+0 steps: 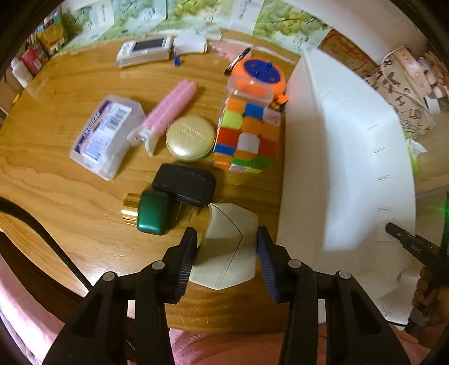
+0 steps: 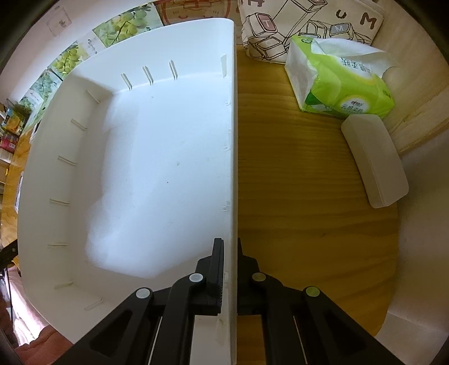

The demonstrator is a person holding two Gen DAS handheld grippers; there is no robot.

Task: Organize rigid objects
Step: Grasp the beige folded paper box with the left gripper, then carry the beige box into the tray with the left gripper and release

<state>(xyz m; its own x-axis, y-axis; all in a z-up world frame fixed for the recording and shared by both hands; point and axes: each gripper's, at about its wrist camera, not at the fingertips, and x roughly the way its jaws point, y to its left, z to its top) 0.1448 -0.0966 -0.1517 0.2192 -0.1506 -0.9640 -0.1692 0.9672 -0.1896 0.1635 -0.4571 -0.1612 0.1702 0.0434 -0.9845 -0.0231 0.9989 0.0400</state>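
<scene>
My left gripper (image 1: 226,238) is shut on a cream hexagonal case (image 1: 227,247) just above the wooden table (image 1: 56,196). Beyond it lie a green box with a gold cap (image 1: 153,212), a black plug adapter (image 1: 183,184), a gold round tin (image 1: 190,138), a colourful cube puzzle in a clear case (image 1: 248,134), a pink roller (image 1: 171,108) and a clear labelled box (image 1: 105,134). The big white bin (image 1: 350,157) stands to the right. My right gripper (image 2: 230,247) is shut on the white bin's right wall (image 2: 233,168); the bin's inside (image 2: 157,157) holds nothing.
An orange and blue toy (image 1: 261,74), a white device (image 1: 146,50) and a white box (image 1: 189,43) sit at the table's far side. Right of the bin are a green tissue pack (image 2: 342,78), a white case (image 2: 373,162) and a printed bag (image 2: 306,25).
</scene>
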